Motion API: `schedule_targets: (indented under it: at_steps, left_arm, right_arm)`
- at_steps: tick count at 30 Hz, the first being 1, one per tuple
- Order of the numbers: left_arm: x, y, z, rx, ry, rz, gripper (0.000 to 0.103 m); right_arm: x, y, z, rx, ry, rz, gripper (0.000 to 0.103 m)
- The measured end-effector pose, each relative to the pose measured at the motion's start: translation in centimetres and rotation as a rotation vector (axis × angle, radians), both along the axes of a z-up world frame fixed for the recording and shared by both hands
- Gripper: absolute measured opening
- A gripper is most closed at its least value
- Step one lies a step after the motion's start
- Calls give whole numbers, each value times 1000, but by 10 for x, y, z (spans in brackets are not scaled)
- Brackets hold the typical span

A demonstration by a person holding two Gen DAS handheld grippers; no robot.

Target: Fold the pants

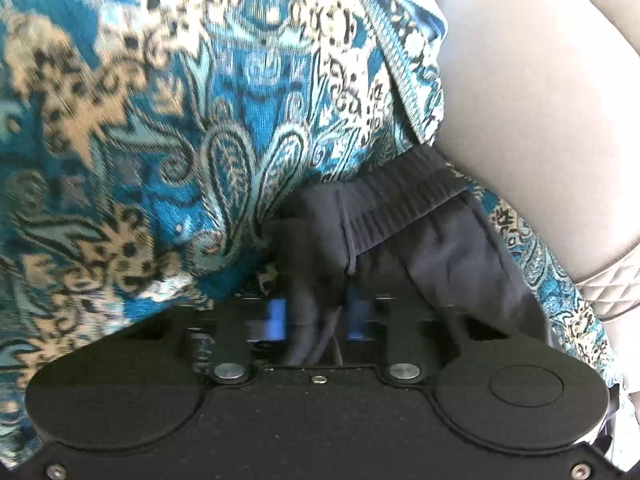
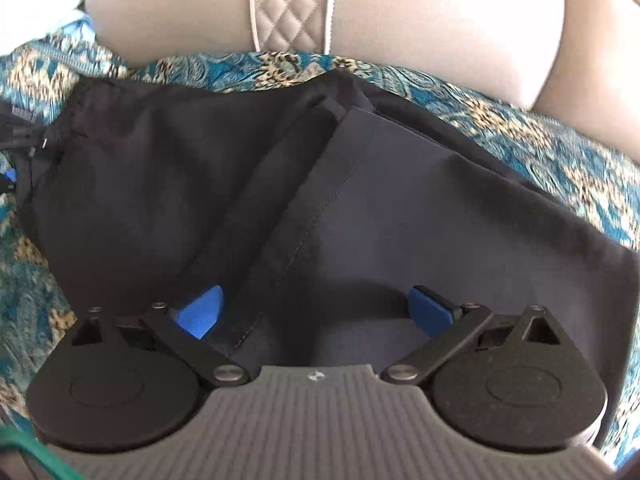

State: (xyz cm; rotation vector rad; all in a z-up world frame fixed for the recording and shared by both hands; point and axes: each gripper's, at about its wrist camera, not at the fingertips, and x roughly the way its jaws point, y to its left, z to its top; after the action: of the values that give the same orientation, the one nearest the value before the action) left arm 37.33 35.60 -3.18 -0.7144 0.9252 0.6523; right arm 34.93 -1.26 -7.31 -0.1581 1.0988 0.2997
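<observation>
Matt dark cloth pants (image 2: 360, 208), woven patterned cover (image 1: 120, 120), smooth quilted leather-like cushion (image 2: 292, 4)

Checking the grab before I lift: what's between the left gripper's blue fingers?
In the left wrist view, a bunched fold of the dark pants near the waistband sits between the left gripper fingers, which press on it.

No readable text, labels, brand names or numbers anywhere in either view. Only a small pale emblem (image 2: 315, 376) on the near edge of the grey ribbed gripper body, too small and blurred to make out.
</observation>
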Motion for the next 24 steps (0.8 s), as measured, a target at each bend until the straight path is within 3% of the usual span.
schedule_targets:
  at_steps: [6, 8, 12, 15, 20, 24]
  left_arm:
    - [-11, -20, 55, 62, -101, -127, 14]
    - [-12, -38, 78, 67, -151, -195, 14]
    - [-18, -88, 122, 111, -239, -382, 13]
    - [-16, -140, 143, 96, -294, -539, 13]
    - [-13, -244, 148, 95, -350, -816, 13]
    - [-16, -320, 123, 35, -311, -1011, 14]
  right_arm:
    - [0, -39, 15, 128, 55, -205, 103]
    - [-2, -56, 22, 173, 65, -263, 97]
    - [-5, -93, 39, 249, 72, -373, 91]
    - [-7, -123, 51, 294, 56, -463, 91]
    - [-19, -179, 65, 280, 18, -588, 91]
    - [-30, -220, 70, 234, -4, -661, 91]
